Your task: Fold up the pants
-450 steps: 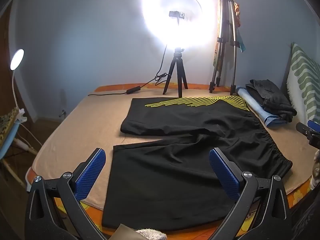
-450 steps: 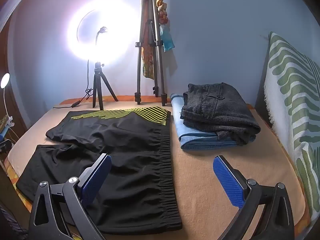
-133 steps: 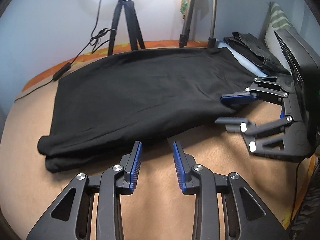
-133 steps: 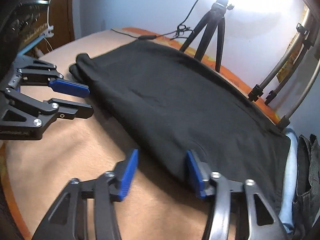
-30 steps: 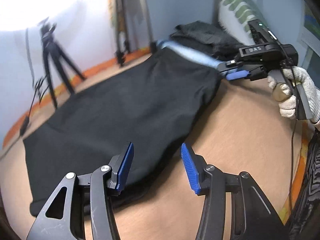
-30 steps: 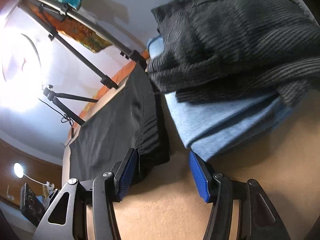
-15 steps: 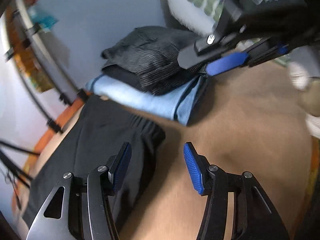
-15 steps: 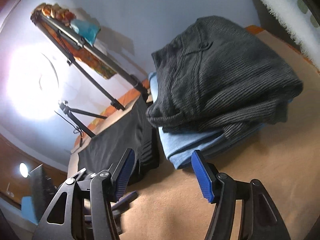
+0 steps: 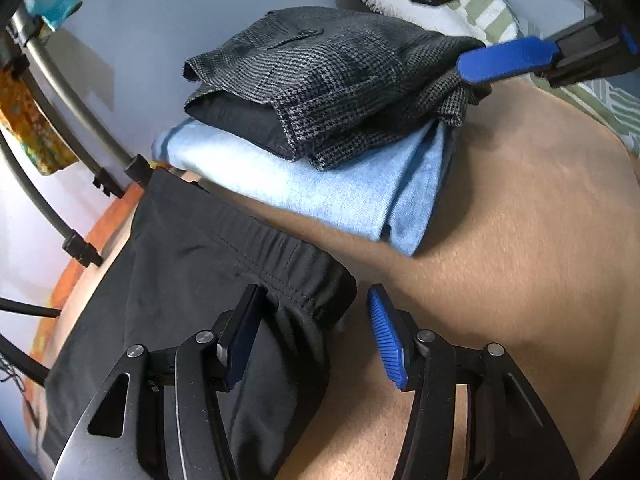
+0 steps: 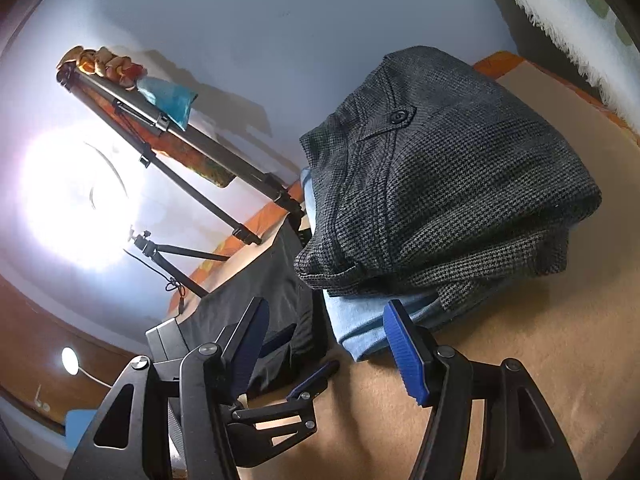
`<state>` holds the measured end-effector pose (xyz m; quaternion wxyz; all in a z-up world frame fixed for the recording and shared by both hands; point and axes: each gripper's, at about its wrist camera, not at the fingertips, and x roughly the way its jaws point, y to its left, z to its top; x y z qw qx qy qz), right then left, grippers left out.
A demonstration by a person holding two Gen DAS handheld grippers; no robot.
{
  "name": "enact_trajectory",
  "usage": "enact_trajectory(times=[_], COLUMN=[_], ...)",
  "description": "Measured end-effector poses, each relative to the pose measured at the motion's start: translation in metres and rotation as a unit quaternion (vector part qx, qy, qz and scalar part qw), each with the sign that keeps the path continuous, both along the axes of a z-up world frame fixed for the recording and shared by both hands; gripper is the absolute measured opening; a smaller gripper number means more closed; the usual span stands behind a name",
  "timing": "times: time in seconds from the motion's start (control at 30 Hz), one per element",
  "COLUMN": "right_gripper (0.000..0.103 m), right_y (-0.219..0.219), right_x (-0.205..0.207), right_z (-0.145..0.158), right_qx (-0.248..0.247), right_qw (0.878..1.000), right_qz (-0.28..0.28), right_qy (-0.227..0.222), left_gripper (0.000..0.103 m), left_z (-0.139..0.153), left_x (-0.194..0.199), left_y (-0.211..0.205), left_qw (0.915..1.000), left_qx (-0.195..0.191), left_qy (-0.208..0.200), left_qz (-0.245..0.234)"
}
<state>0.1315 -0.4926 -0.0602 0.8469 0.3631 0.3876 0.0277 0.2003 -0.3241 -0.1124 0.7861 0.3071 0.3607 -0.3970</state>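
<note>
Since fifteen seconds back the black pants (image 9: 192, 280) went from spread flat with both legs showing to folded lengthwise into one long strip on the tan bed (image 9: 520, 240), and the left gripper (image 9: 310, 332) has slid over to the waistband end. Its jaws are closing with the elastic corner sitting between them, left pad on the cloth, right pad at about 3 o'clock of the corner and clear of it, so nothing's pinched yet. At roughly 1 o'clock from the waistband, just beside it, is a folded light blue cloth (image 9: 320, 188) with checked grey trousers (image 9: 340, 68) stacked on top. The right gripper (image 10: 326, 340) hangs over the bed near that stack, jaws about halfway apart and holding nothing. Tripod legs (image 10: 208, 176) and a bright ring light (image 10: 76, 196) stand at the far edge, around 10 o'clock.
</note>
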Motion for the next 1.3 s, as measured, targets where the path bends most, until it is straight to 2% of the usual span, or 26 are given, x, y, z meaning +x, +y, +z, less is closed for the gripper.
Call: enact_trajectory(times=[0.03,0.13,0.23,0.37,0.5,0.63,0.73,0.87,1.07,1.1,1.17,1.2,1.23,1.3], right_gripper=[0.063,0.063,0.065,0.069,0.071,0.072,0.082,0.082,0.081,0.079,0.069,0.055,0.036,0.024], right_y=[0.0,0.004,0.013,0.028,0.05,0.07,0.077,0.084,0.095,0.095,0.095,0.094,0.093,0.089], right_x=[0.001,0.006,0.015,0.029,0.054,0.083,0.1,0.117,0.143,0.146,0.153,0.157,0.159,0.161], right_z=[-0.001,-0.004,-0.003,-0.004,-0.008,-0.018,-0.031,-0.047,-0.058,-0.059,-0.062,-0.065,-0.066,-0.07], right_qx=[0.002,0.005,0.004,0.005,0.006,0.025,0.05,0.072,0.073,0.075,0.076,0.078,0.08,0.09], right_qw=[1.0,1.0,1.0,0.999,0.998,0.996,0.995,0.993,0.993,0.993,0.994,0.994,0.994,0.994], right_qz=[0.0,0.005,0.018,0.034,0.059,0.075,0.07,0.066,0.063,0.06,0.057,0.057,0.055,0.045], right_qy=[0.001,0.005,0.006,0.008,0.023,0.036,0.052,0.068,0.068,0.065,0.059,0.057,0.057,0.05], left_gripper=[0.037,0.022,0.017,0.016,0.016,0.016,0.016,0.016,0.016,0.016,0.016,0.016,0.016,0.015], left_z=[0.0,0.002,0.012,0.03,0.042,0.043,0.044,0.049,0.053,0.053,0.053,0.052,0.052,0.049], left_x=[0.001,0.007,0.012,0.018,0.021,0.018,0.016,0.014,0.014,0.013,0.013,0.014,0.014,0.017], left_y=[0.002,0.012,0.029,0.055,0.073,0.081,0.083,0.095,0.102,0.103,0.105,0.105,0.105,0.105], left_qw=[1.0,0.9994,0.9955,0.9866,0.9767,0.9762,0.9753,0.9711,0.9687,0.9684,0.9669,0.9663,0.9658,0.9639], left_qx=[-0.005,-0.032,-0.083,-0.145,-0.191,-0.195,-0.201,-0.22,-0.228,-0.229,-0.234,-0.235,-0.236,-0.242], left_qy=[0.001,0.002,0.024,0.035,0.05,0.044,0.043,0.045,0.05,0.052,0.059,0.063,0.065,0.073], left_qz=[0.003,0.015,0.038,0.065,0.083,0.084,0.082,0.082,0.083,0.083,0.084,0.084,0.084,0.083])
